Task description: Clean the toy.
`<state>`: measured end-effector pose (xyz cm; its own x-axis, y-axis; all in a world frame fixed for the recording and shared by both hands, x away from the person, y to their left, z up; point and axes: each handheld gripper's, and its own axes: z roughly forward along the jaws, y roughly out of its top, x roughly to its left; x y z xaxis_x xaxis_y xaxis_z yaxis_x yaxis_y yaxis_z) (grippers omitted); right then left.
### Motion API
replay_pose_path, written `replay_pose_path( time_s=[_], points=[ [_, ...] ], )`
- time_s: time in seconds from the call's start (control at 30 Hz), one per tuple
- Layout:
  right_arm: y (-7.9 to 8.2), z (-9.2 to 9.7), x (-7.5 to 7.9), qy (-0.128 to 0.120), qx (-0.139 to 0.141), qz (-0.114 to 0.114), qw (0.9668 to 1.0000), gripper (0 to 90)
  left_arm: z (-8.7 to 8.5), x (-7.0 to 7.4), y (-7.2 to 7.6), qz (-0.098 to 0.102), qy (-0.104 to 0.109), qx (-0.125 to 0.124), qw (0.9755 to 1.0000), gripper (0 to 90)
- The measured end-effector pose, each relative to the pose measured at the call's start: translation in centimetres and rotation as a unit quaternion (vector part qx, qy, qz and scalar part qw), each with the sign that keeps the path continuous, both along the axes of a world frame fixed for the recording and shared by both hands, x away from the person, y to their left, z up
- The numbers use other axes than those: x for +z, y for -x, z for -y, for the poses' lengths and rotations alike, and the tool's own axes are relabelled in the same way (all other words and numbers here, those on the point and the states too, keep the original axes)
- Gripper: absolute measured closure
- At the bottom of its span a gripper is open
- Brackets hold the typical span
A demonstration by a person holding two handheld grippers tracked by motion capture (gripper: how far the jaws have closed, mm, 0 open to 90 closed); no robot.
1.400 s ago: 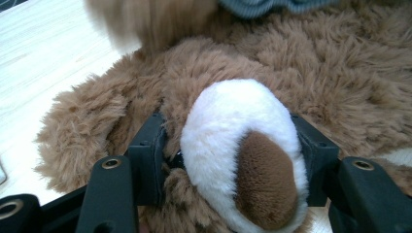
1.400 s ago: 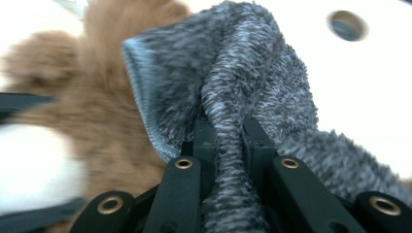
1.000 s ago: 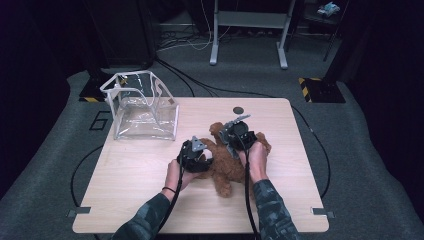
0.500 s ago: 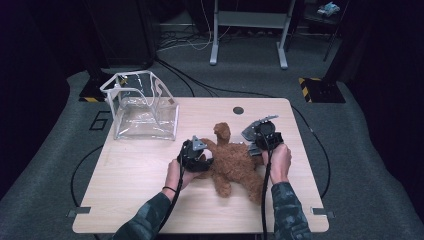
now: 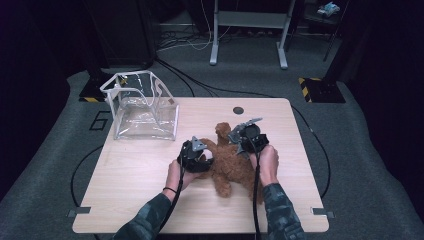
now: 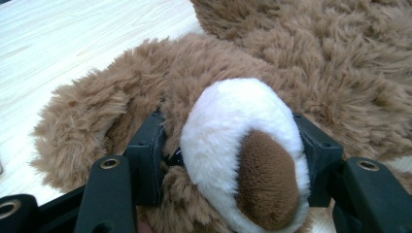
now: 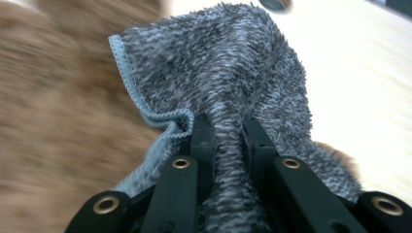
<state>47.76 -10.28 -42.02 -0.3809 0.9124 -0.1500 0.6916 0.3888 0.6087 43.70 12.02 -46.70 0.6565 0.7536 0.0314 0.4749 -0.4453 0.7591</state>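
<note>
A brown plush bear [image 5: 230, 167] lies on the wooden table [image 5: 125, 190], near its middle. My left gripper [image 5: 205, 161] sits at the bear's left side. In the left gripper view its jaws [image 6: 233, 145] press on both sides of a white furry pad with a brown patch [image 6: 243, 126], a part of the bear. My right gripper [image 5: 241, 142] hovers over the bear's upper body, shut on a grey fluffy cloth [image 7: 218, 73] with a light blue hem. The cloth hangs against the blurred brown fur [image 7: 48, 121].
A clear plastic box-shaped bag [image 5: 145, 105] stands open at the table's back left. A small dark round grommet [image 5: 238, 110] sits near the back edge. Cables and a metal stand's feet lie on the grey floor behind the table.
My right gripper, with the cloth in it, swung right off the bear and has come back left over it. The left gripper and the bear's held part have stayed put.
</note>
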Motion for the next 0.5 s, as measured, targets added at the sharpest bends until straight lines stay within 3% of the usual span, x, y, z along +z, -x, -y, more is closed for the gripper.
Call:
replay_pose_path(
  time_s=[0.1, 0.13, 0.3, 0.4, 0.5],
  points=[
    [-0.2, 1.3, -0.4, 0.015, -0.018, -0.011, 0.9997, 79.1, 0.0, 0.0, 0.0, 0.0, 0.0, 0.0, 1.0, 40.2],
    [-0.5, 2.5, -1.0, 0.017, -0.031, -0.023, 0.9991, 79.1, -0.1, 0.0, 0.0, -0.001, -0.003, -0.002, 1.0, 40.2],
    [-0.4, 3.2, -0.6, 0.025, -0.039, -0.021, 0.9987, 79.0, 0.0, 0.0, -0.1, -0.006, 0.005, 0.001, 1.0, 40.0],
    [0.1, 2.7, 1.1, -0.003, -0.032, 0.01, 0.9994, 78.8, -0.2, 0.0, -0.2, -0.007, 0.0, -0.002, 1.0, 39.8],
    [1.0, 1.2, 3.1, -0.045, 0.005, 0.031, 0.9985, 78.8, -0.2, 0.0, -0.2, -0.007, 0.002, 0.001, 1.0, 39.7]
  ],
)
